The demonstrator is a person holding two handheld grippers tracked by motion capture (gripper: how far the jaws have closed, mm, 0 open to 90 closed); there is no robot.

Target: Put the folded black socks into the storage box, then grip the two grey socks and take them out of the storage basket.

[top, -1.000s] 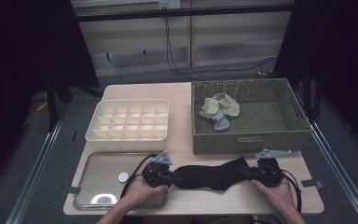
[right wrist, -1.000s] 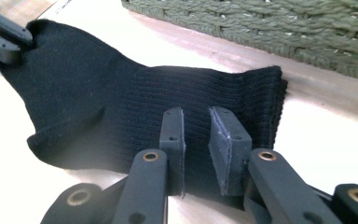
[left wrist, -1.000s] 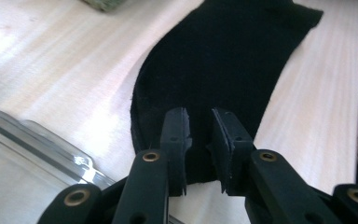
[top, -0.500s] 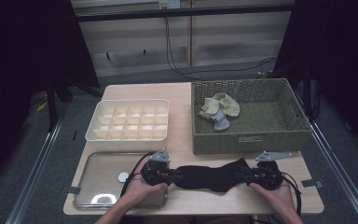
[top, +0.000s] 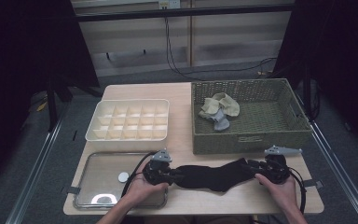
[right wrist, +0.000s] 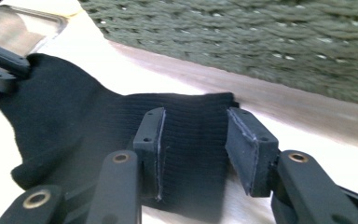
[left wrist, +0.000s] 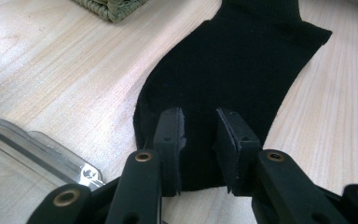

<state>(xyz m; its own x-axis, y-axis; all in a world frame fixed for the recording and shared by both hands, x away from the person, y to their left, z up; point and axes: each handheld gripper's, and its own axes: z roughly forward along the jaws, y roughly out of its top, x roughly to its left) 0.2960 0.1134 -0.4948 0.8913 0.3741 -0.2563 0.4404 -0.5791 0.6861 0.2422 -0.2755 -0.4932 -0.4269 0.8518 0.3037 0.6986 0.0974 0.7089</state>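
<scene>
High view: a black knitted fabric sock is seen laid flat along the near edge of the light wooden worktop, stretched between the two tools. The left hand-held gripper is placed at the sock's left end, the right hand-held gripper at its right end; each is held by a hand from below. Jaw gaps cannot be resolved here. Behind the sock, an olive woven wicker basket is set, with a pile of pale beige and grey socks inside. A cream plastic compartment tray is placed to its left, and a clear rectangular plastic lid near the left hand.

Left gripper view: detail missing above is given. The left hand-held gripper is seen parted, jaws standing either side of a strip of the sock, over its near end; whether the pads press the fabric cannot be told. The lid's corner is shown just beside the sock, the basket's corner farther off.

Right gripper view: the right hand-held gripper is likewise seen spread, jaws straddling the ribbed cuff end of the sock; nothing is clamped. The basket wall is seen close behind, and the left tool's jaws at the sock's far end.
</scene>
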